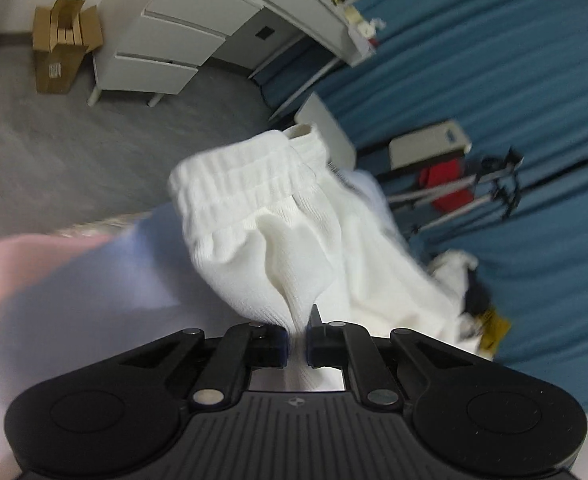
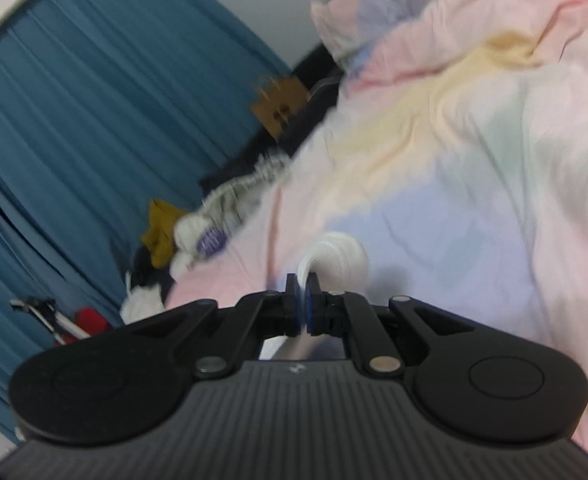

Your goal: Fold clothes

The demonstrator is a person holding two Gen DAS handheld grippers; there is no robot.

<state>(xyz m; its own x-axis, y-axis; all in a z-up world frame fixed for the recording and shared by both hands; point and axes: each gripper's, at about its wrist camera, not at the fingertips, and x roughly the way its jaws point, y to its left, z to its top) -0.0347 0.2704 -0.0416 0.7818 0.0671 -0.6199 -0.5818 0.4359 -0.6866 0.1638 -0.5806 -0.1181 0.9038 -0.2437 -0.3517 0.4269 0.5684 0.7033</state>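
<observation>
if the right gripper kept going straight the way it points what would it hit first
The right gripper is already shut on a white garment, so that cloth bunches directly ahead of its fingertips. Past it, the line most likely meets the pastel bedspread, though blur leaves the depth uncertain.

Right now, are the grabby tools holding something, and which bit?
Yes. The left tool is shut on bunched fabric of the white garment, away from its ribbed waistband. The right tool pinches white ribbed cloth at its rolled end.
</observation>
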